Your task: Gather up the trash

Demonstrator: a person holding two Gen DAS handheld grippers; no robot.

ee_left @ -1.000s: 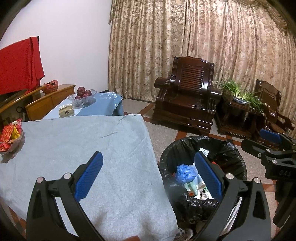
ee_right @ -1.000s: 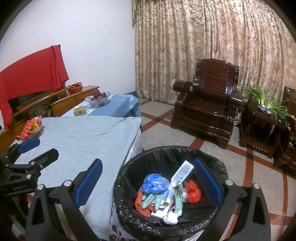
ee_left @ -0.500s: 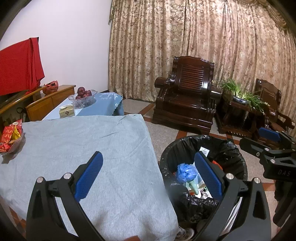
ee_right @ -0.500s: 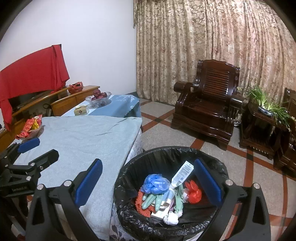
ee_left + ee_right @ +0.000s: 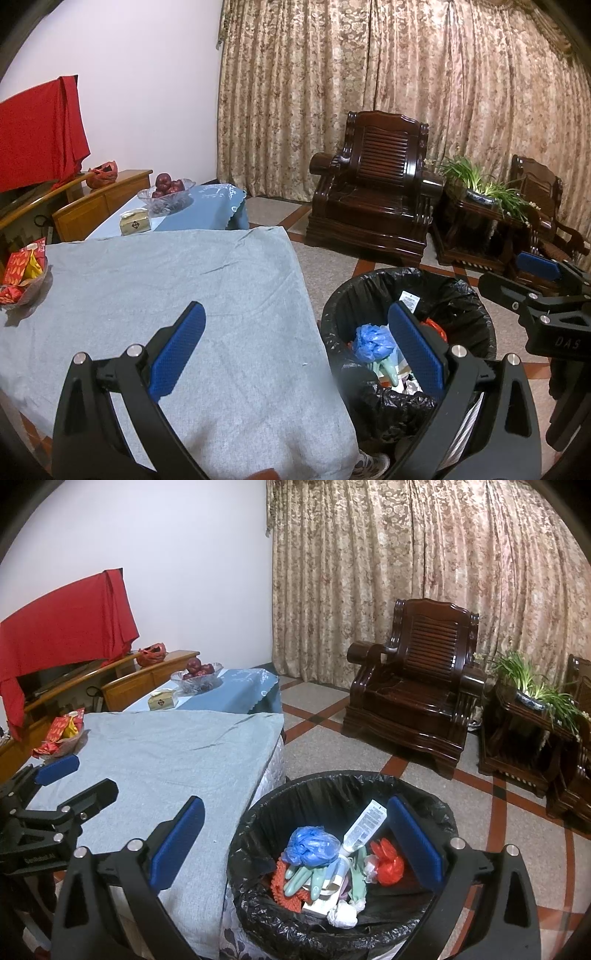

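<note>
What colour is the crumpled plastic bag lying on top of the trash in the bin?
Blue plastic bag; clearest in the right wrist view.

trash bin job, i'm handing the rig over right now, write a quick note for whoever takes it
Left gripper: open, empty, over the table edge beside the bin.
Right gripper: open, empty, above the bin.
In the bin: blue bag, white tube, red bag, gloves, paper wad.
Grey cloth is bare except a dish of red packets at its far left corner.
Left: judge whether those packets are trash; otherwise collection looks done.
</note>
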